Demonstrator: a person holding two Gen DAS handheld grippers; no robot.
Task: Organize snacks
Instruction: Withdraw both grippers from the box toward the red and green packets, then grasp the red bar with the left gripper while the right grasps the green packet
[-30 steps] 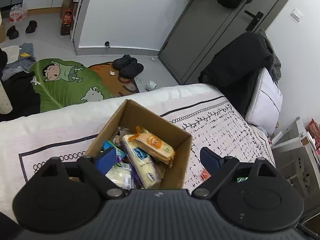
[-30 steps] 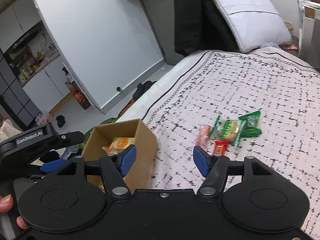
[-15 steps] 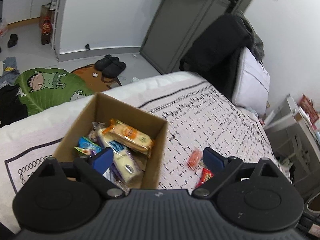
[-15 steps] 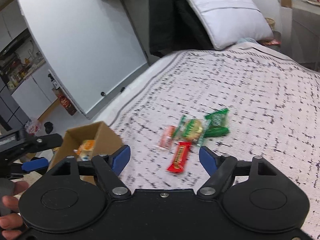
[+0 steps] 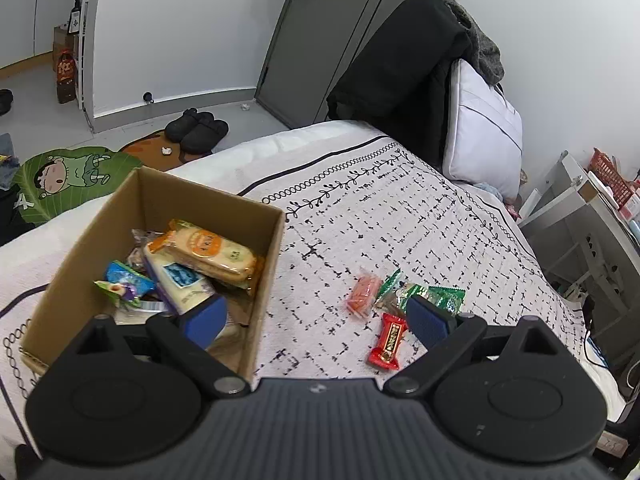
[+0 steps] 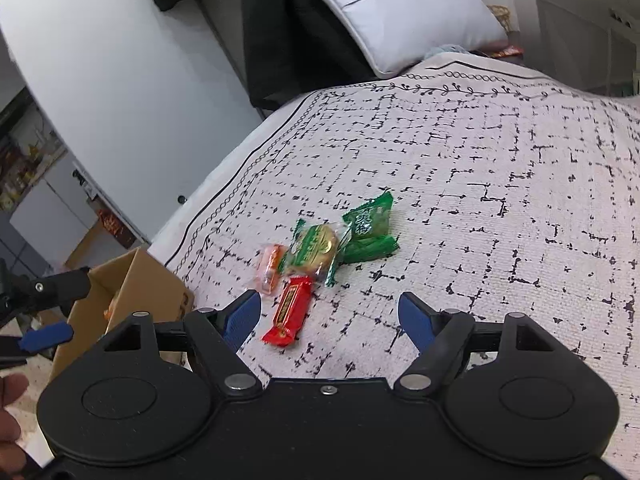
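On the bedspread [image 6: 500,168], a small pile of snacks [image 6: 320,248] is left loose just beside the cardboard box [image 5: 264,280], which is already partly filled. Both the right gripper [image 6: 330,316] and the left gripper [image 5: 316,320] are held wide apart with nothing between them, probably so the red bar [image 6: 290,310] can be picked up next.

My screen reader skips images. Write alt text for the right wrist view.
Open right gripper above a red snack bar on a patterned bedspread, with three more snack packets beyond. A cardboard box sits at left.
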